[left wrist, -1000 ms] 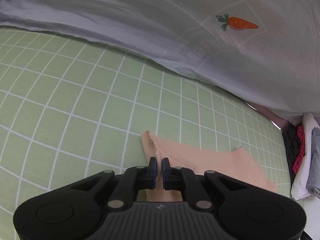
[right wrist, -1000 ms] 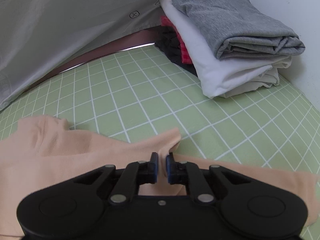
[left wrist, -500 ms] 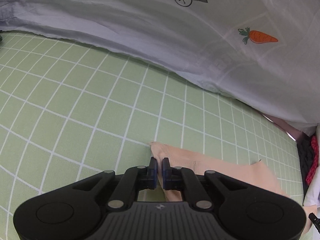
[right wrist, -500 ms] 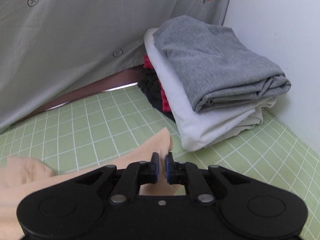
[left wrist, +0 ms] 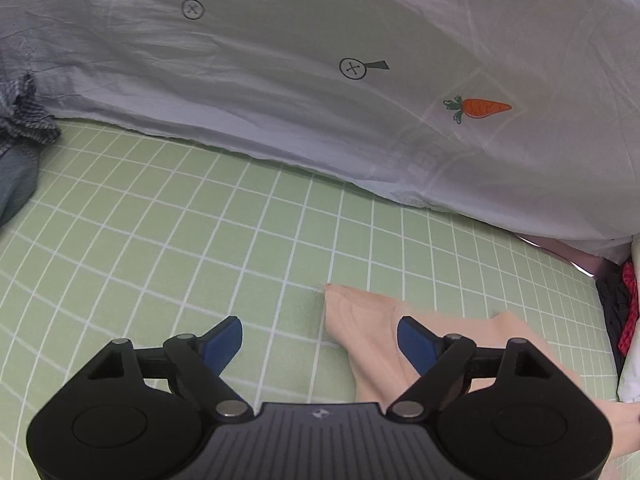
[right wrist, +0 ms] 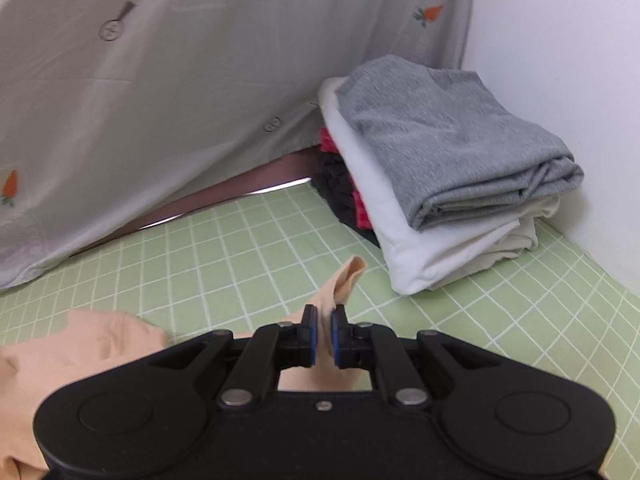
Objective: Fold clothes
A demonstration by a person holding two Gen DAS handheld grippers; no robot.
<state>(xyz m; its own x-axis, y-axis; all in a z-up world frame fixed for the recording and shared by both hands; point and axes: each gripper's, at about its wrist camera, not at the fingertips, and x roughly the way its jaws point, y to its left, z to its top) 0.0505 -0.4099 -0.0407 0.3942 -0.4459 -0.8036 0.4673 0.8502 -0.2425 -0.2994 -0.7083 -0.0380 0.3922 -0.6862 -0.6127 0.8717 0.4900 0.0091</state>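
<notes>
A peach garment (left wrist: 368, 328) lies on the green checked sheet (left wrist: 200, 240). My left gripper (left wrist: 320, 340) is open, its blue pads apart on either side of the garment's hemmed corner, which rests on the sheet. In the right wrist view my right gripper (right wrist: 324, 330) is shut on another corner of the peach garment (right wrist: 344, 280), and a flap of cloth sticks up past the fingertips. The rest of the garment (right wrist: 80, 344) spreads to the lower left.
A stack of folded clothes (right wrist: 440, 168), grey on top of white, stands at the right by the white wall (right wrist: 560, 40). A pale cover with carrot prints (left wrist: 360, 80) hangs along the back. Crumpled blue-grey clothes (left wrist: 20, 140) lie at far left.
My left gripper has opened and let go of the garment corner, which now lies on the sheet. My right gripper has kept its hold and moved toward the folded stack.
</notes>
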